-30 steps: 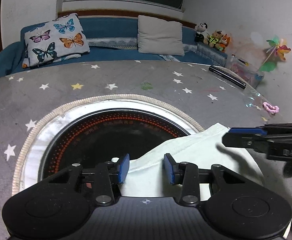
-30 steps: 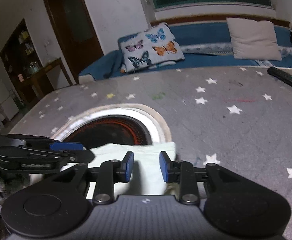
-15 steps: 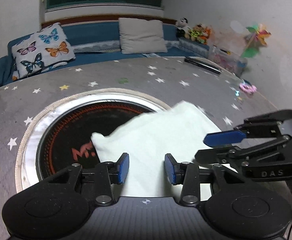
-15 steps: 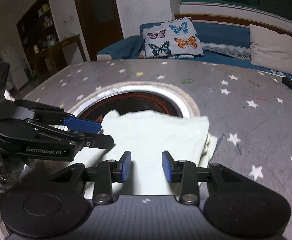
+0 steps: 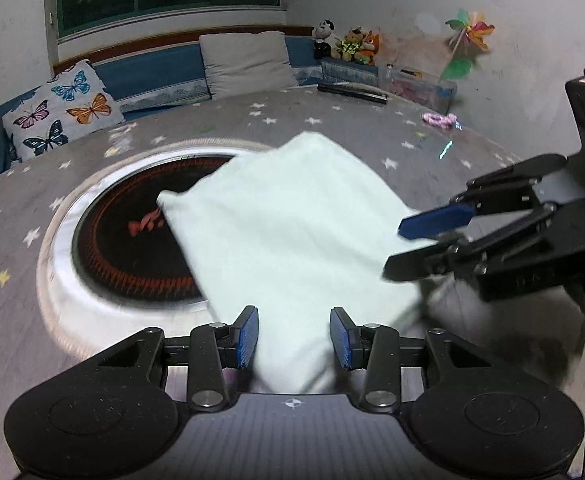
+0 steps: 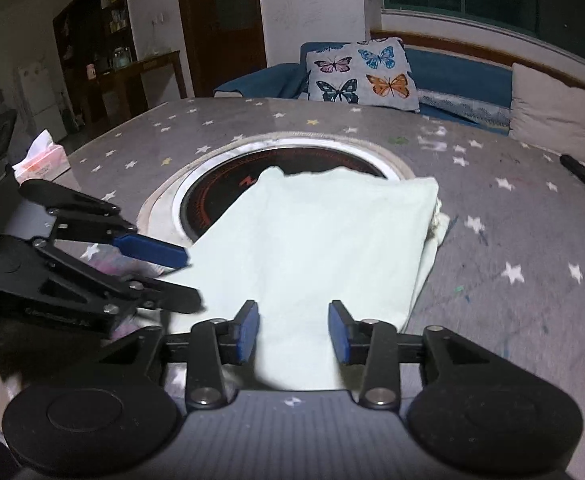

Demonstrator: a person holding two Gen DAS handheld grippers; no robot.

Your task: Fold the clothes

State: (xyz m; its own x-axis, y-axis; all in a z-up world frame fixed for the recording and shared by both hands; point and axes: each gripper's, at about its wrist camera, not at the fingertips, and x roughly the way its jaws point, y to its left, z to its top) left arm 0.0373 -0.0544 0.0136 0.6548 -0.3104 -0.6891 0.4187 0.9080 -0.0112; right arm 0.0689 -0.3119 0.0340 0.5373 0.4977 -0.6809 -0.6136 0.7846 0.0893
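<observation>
Left wrist view: left tongs hide the cloth's near edge.

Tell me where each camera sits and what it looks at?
Left wrist: rides the left gripper, looks over its blue-padded fingers at the pale green folded cloth; right gripper at right.
Right wrist: rides the right gripper, same cloth; left gripper at left.
Shared: cloth, round black cooktop, butterfly-print cushion.
</observation>
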